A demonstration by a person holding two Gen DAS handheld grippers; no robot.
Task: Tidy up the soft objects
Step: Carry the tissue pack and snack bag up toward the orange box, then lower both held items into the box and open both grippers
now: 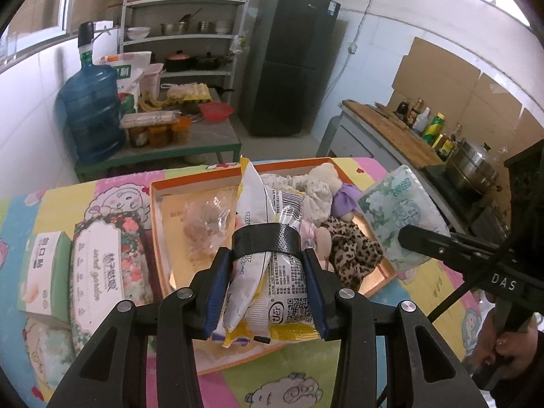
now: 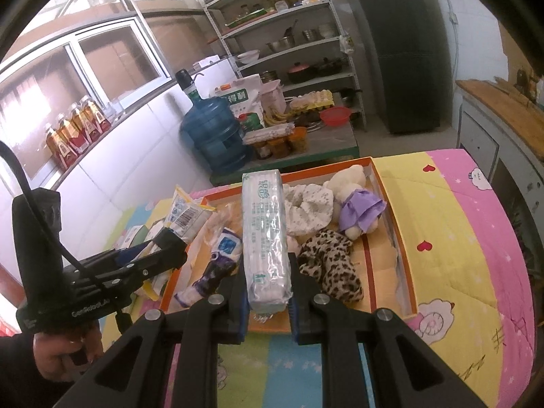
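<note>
Yellow snack packets (image 1: 268, 272) fill the left claw (image 1: 267, 292); right claw (image 2: 268, 292) clamps the tissue pack (image 2: 267, 238).

Two tongs are in view: the left tongs (image 1: 268, 292) and the right tongs (image 2: 268, 292). One orange box (image 2: 401, 238) sits mid-frame. Tissue packs number three: one green-patterned tissue pack (image 2: 267, 238) at centre of the right wrist view, and, at lower left of the left wrist view, one floral tissue pack (image 1: 102, 265) and one pale green tissue box (image 1: 44, 272). There is one taped bundle of snack packets (image 1: 268, 265), one clear bag (image 1: 204, 224), one plush toy in a purple dress (image 2: 357, 204), one leopard-print cloth (image 2: 333, 265), and one white speckled cloth (image 2: 309, 210). In the background stand one blue water jug (image 1: 91, 108), one dark fridge (image 1: 289, 61) and one shelf rack (image 1: 183, 34).
</note>
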